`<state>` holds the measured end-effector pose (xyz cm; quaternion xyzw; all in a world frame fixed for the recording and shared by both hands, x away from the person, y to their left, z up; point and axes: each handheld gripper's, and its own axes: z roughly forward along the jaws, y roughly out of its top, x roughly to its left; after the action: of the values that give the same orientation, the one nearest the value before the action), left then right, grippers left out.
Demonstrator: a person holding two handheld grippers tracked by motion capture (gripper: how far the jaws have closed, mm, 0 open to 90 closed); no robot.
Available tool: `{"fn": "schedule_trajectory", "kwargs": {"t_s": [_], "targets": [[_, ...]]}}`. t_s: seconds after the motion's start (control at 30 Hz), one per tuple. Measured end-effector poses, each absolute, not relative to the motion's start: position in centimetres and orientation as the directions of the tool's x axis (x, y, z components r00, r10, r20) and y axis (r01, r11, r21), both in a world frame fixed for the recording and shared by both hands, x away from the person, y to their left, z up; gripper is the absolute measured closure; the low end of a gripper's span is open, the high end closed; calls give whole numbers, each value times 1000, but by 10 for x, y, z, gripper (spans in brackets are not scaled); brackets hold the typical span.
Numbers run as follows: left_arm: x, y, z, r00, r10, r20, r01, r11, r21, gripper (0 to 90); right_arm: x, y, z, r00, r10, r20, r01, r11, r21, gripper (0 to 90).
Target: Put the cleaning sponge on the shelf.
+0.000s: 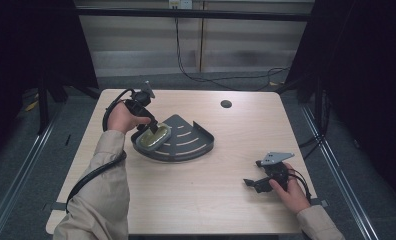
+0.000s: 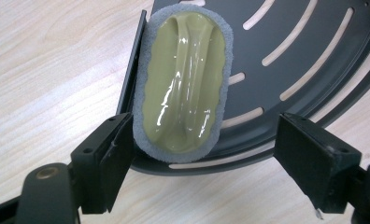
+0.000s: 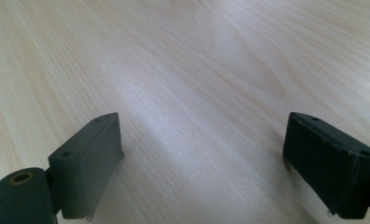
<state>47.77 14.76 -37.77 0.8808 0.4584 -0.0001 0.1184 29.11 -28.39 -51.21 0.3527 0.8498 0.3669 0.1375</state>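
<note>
A: Well, start at nine o'clock; the left gripper (image 1: 153, 129) hangs over the sponge (image 1: 153, 137), a yellow-green pad with a grey foam border and a raised ridge down its middle; its jaws stand spread apart, one pad just beside the sponge's edge and the other well off to the side, so nothing is pinched.

B: And the sponge lies where?

A: On the dark slotted corner rack (image 1: 188, 142), at the rack's nine o'clock corner, up against the low wall (image 2: 128, 77); in the left gripper view part of the grey border seems to ride on that wall, though I cannot tell for sure.

B: Then the risk, I judge, is a nudge; if that near pad (image 2: 114, 161) drags the foam as the hand pulls away, the sponge could tip over the wall onto the table (image 1: 196, 200), or the light rack could slide.

A: Agreed; a wet-looking gloss on the top suggests it may cling to a pad too.

B: And at four o'clock?

A: The right gripper (image 1: 250, 184) lies low over bare wood near the table's front edge, well apart from the rack; its jaws gape with only tabletop between them; little can go wrong there, unless its cable (image 1: 302, 181) snags.
</note>
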Motion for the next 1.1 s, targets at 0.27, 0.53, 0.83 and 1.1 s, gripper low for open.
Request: {"fn": "schedule_trajectory", "kwargs": {"t_s": [0.27, 0.53, 0.83, 1.1], "targets": [[470, 157, -371, 575, 811, -110, 811, -547, 208, 202, 291, -284, -512, -715, 699, 25, 497, 482, 721, 114], [460, 166, -366, 571, 813, -116, 814, -542, 209, 203, 291, -284, -512, -715, 699, 26, 497, 482, 721, 113], [448, 181, -368, 564, 816, -128, 820, -534, 206, 203, 291, -284, -512, -714, 699, 25, 497, 482, 721, 113], [436, 188, -371, 573, 809, -136, 814, -542, 207, 203, 291, -284, -512, -714, 699, 25, 498, 482, 721, 114]]}}
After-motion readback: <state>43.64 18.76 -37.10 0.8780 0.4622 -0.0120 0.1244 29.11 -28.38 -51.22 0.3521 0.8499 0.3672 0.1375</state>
